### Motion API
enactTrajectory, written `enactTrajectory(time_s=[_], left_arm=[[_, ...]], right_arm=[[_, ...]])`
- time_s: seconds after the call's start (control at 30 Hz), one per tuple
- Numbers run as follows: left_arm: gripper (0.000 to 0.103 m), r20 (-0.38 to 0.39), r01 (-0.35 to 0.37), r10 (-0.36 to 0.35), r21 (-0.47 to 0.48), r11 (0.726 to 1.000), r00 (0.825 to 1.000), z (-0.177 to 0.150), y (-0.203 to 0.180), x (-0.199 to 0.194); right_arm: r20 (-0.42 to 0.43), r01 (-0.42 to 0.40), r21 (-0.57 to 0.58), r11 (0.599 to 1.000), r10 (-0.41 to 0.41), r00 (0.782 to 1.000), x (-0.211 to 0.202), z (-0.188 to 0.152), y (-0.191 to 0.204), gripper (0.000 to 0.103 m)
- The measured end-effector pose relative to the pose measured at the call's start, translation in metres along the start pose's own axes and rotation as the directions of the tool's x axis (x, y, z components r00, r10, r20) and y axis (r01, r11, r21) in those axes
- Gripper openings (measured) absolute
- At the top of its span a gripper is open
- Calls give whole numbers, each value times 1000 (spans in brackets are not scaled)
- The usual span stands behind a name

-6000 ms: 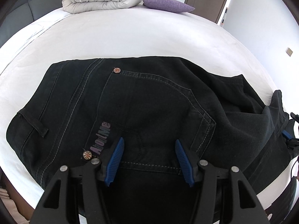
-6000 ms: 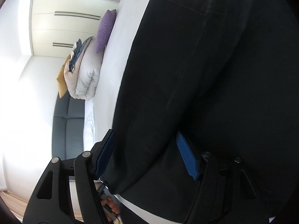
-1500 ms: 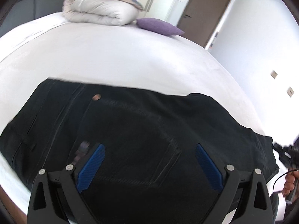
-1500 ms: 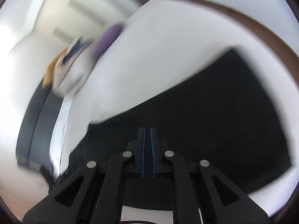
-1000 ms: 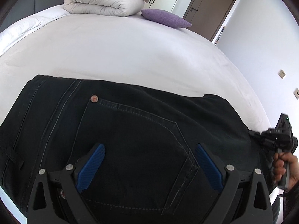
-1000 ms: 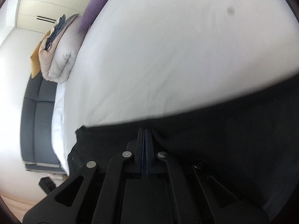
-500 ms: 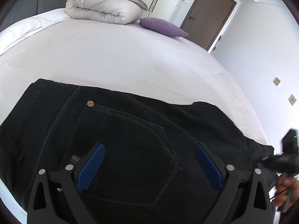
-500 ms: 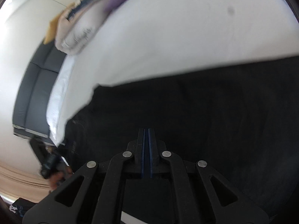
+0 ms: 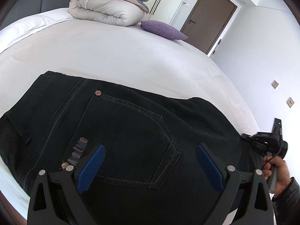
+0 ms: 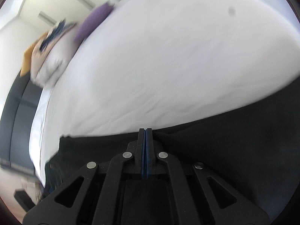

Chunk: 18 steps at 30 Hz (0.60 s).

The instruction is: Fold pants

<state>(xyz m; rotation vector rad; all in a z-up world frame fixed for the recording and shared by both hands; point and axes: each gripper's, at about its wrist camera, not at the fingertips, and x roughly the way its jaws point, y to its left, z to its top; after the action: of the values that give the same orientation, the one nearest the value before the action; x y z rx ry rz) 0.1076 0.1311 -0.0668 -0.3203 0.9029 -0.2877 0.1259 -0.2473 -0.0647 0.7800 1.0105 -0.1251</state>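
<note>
White bed (image 9: 131,56), flat black pants (image 9: 131,131)

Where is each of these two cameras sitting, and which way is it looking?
Left wrist view: rides the left tool, open, looking down over black pants toward the far pillow; the person's right hand shows.
Right wrist view: rides the right tool, shut, looking along the pants' edge across the bed.
Shared: pants, bed, pillow, rolled duvet.

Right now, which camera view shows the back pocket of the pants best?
The left wrist view: the back pocket lies sharp and complete, with its stitching. The right wrist view is blurred and shows only plain black pants fabric, no pocket.
</note>
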Motion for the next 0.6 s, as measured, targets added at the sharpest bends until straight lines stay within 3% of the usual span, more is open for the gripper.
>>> enactTrajectory(time_s=[0.07,0.23,0.27,0.33,0.37,0.43,0.53,0.6], left_arm=[[99,9,6,-6,-11,1000,1000,-1,1,-4],[99,-10,13,-13,10,1000,1000,-1,-8,0],[99,-14,13,-12,20,1000,1000,-3,-9,1],[99,-30,8,-7,52,999,1000,-6,-14,5],[99,-42,-3,5,59,998,999,-7,-14,8],[99,-54,-9,12,49,999,998,-10,-9,11],[99,-53,-14,16,30,999,998,-14,0,12],[99,-52,-21,24,48,999,998,-15,1,12]], right_arm=[[-14,-75,53,996,76,997,-19,-1,5,2],[-154,-257,-90,962,241,958,-31,-34,55,2],[-176,-266,-80,961,249,952,-23,-38,51,2],[-189,-207,-7,978,202,961,-12,-37,28,2],[-173,-199,65,978,208,963,-11,-35,-2,0],[-111,-269,135,954,285,952,-19,-30,-29,0],[15,-204,137,969,204,979,-58,-7,-68,0],[123,-158,189,969,136,983,-93,11,-109,0]])
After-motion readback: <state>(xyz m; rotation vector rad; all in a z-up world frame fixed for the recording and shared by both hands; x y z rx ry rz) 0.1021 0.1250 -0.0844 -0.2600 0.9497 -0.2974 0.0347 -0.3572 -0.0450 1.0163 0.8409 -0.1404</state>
